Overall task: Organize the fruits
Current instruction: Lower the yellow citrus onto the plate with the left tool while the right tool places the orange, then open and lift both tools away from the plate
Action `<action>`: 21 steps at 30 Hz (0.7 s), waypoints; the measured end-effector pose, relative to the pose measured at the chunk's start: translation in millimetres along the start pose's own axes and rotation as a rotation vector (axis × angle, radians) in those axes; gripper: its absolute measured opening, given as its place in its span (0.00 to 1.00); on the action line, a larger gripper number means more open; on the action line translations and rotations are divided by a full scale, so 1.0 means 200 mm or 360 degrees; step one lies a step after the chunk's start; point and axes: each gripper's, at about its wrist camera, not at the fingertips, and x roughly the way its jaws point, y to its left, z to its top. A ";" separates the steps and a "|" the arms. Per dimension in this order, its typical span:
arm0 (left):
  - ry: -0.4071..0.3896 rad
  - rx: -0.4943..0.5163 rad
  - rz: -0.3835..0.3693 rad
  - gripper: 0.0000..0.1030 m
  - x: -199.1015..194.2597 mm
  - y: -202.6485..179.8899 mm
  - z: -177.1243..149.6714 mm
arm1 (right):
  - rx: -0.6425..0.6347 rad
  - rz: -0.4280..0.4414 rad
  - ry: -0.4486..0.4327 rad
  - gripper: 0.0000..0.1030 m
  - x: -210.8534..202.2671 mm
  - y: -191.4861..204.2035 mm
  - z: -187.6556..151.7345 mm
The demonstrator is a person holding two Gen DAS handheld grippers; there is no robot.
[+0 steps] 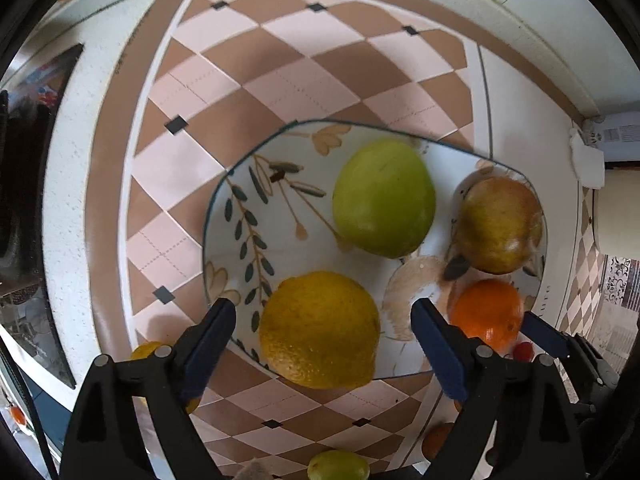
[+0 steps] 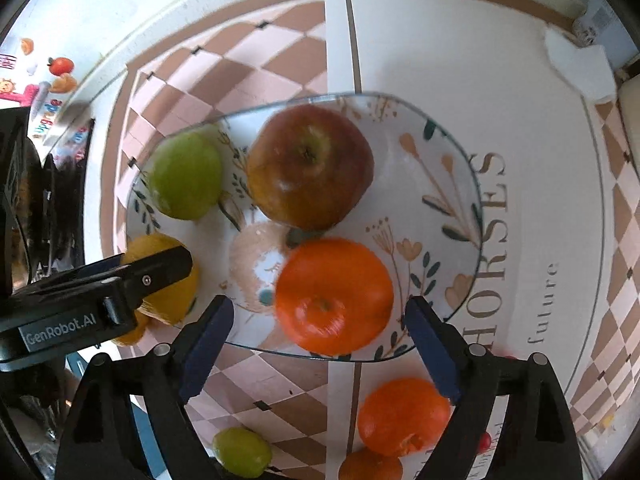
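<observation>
Both tongs gape wide, pointing down: left tongs (image 1: 324, 310) over the lemon (image 1: 320, 330), right tongs (image 2: 320, 308) over the orange (image 2: 334, 294), both fruits lying on the flowered plate (image 2: 452, 176). Checkered cloth (image 1: 280, 64) covers the surface, against a white wall (image 2: 100, 20).

Black left gripper (image 1: 324, 312), blue jaws, silver screws, right gripper (image 2: 320, 312) alike
</observation>
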 end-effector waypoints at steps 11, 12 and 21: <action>-0.0308 0.0064 0.0178 0.87 -0.31 0.08 -0.25 | -0.0014 -0.0171 -0.0237 0.88 -0.30 -0.01 -0.15; -0.0336 0.0072 0.0194 0.87 -0.33 0.09 -0.29 | -0.0008 -0.0165 -0.0249 0.88 -0.32 -0.01 -0.17; -0.0578 0.0121 0.0271 0.87 -0.53 0.03 -0.58 | -0.0020 -0.0168 -0.0410 0.88 -0.48 0.07 -0.43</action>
